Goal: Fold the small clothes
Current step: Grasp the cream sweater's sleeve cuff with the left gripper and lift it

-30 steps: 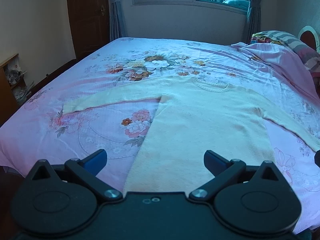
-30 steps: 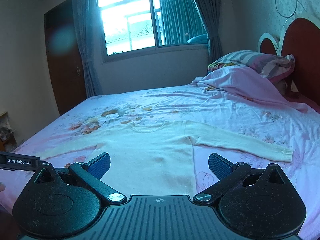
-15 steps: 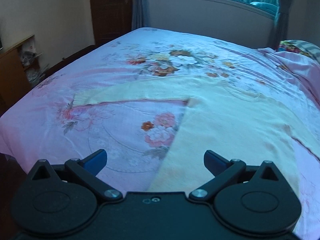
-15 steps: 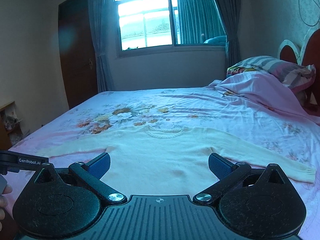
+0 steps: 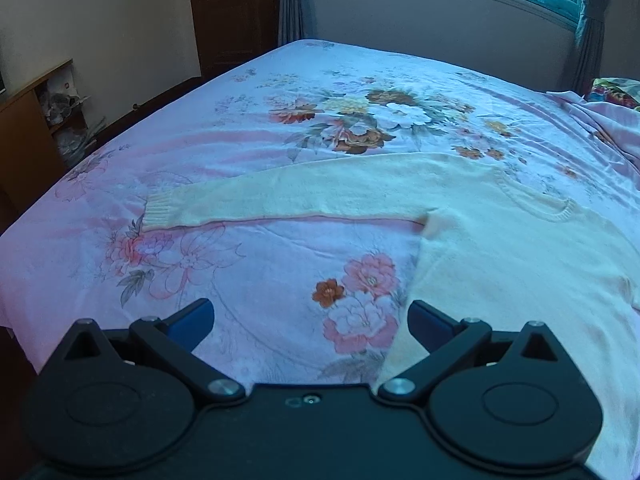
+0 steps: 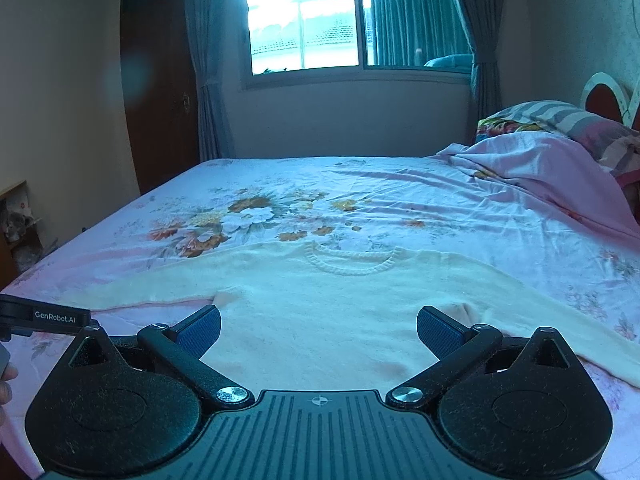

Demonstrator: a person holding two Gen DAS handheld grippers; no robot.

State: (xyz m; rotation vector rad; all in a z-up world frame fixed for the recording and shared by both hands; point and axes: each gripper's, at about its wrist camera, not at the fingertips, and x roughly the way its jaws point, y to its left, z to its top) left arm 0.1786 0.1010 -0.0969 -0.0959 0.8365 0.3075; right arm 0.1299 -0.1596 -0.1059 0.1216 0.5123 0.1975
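Across the middle of both frames, a cream knit sweater [image 5: 500, 248] [image 6: 344, 312] lies flat and face up on the bed [image 5: 280, 160] [image 6: 400, 200], which has a pink floral sheet, sleeves spread out to either side. Left wrist view: one sleeve runs from centre toward mid-left, ribbed cuff [image 5: 158, 212] at its end; body fills the right side of frame. Left tool [image 5: 310, 316] at lower centre, jaws wide apart, holding nothing, hovering over the sheet just beside the sweater's side edge. Right wrist view: round neckline [image 6: 354, 262] at centre, sweater body in lower middle. Right tool [image 6: 318, 326] at lower centre, jaws wide apart, empty, above the sweater body. Crumpled pink blanket [image 6: 540, 168] and striped pillow [image 6: 568, 116] at mid-right. Window [image 6: 352, 20] top centre, dark door [image 6: 156, 92] at left. Wooden shelf [image 5: 40, 120] at left edge of the left view.
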